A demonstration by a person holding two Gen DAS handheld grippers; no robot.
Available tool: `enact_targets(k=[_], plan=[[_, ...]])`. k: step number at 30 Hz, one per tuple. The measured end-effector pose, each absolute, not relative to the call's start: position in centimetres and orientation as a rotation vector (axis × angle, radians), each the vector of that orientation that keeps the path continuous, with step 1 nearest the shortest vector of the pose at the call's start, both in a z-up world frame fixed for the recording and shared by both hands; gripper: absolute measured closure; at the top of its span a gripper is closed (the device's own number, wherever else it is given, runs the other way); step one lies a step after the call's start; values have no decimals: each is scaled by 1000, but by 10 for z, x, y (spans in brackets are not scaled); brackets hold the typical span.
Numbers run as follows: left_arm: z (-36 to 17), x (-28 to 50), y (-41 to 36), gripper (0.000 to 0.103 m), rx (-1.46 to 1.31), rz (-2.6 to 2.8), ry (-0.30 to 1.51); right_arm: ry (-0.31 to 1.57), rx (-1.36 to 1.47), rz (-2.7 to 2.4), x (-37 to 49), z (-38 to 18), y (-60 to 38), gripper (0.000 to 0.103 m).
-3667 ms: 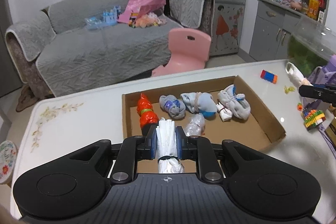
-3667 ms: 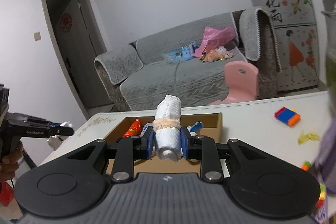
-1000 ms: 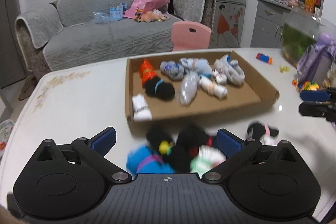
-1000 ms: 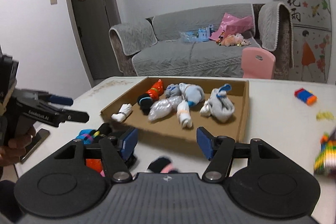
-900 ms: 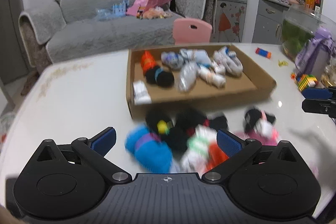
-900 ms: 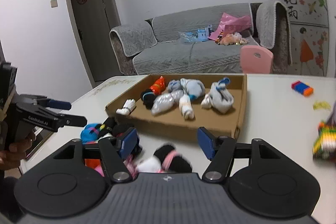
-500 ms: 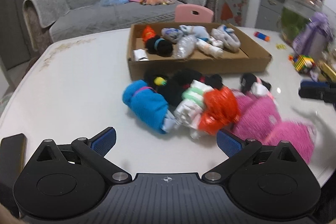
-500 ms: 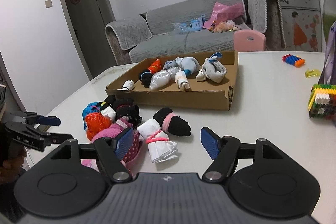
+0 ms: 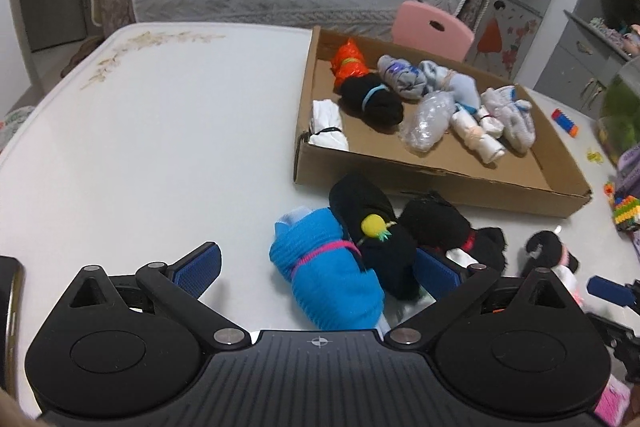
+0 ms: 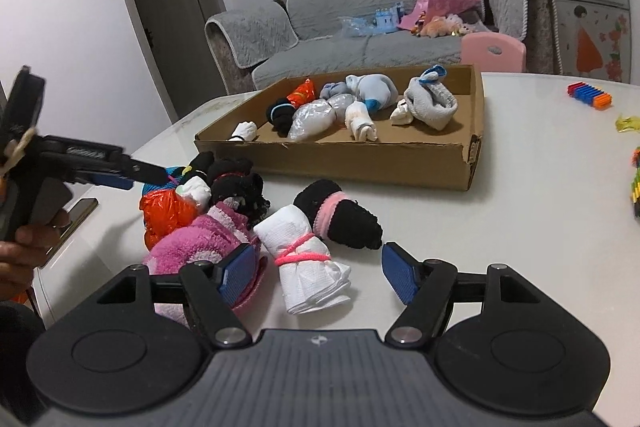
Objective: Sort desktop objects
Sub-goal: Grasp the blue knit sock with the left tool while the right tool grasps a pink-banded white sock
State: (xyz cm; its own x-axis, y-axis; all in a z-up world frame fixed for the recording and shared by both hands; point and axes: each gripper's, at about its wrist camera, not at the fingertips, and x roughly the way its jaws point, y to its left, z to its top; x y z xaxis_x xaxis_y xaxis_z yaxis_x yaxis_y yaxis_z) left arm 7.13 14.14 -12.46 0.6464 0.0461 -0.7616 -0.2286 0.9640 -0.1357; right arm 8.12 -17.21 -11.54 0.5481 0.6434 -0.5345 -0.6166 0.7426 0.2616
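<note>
Table (image 9: 160, 131): white, holding everything.
Cardboard tray (image 9: 440, 179): at 1 o'clock, filled with sock bundles.
Loose sock pile (image 10: 208, 203): beside tray's near wall.
Left gripper (image 9: 316, 267): jaws apart, straddling blue sock roll (image 9: 328, 275), not pressing.
Right gripper (image 10: 318, 269): jaws apart around white roll (image 10: 304, 263).

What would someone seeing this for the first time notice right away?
Probably the heap of rolled socks on the white table, led by a bright blue bundle between the open left gripper fingers. Behind it sits a shallow cardboard tray already holding more rolls. In the right wrist view, a white roll tied with pink cord lies between the open right gripper fingers.
</note>
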Motion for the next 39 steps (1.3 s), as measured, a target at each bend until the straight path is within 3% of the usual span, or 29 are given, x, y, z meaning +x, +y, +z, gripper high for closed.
enact_targets(k=[29, 35, 39], plan=[[-155, 72, 147, 3, -90, 244, 890, 688, 2, 743, 85, -122, -164, 36], [-156, 73, 148, 4, -86, 247, 874, 691, -9, 713, 89, -123, -164, 46], [-157, 73, 146, 5, -84, 249, 865, 672, -69, 702, 88, -125, -157, 47]])
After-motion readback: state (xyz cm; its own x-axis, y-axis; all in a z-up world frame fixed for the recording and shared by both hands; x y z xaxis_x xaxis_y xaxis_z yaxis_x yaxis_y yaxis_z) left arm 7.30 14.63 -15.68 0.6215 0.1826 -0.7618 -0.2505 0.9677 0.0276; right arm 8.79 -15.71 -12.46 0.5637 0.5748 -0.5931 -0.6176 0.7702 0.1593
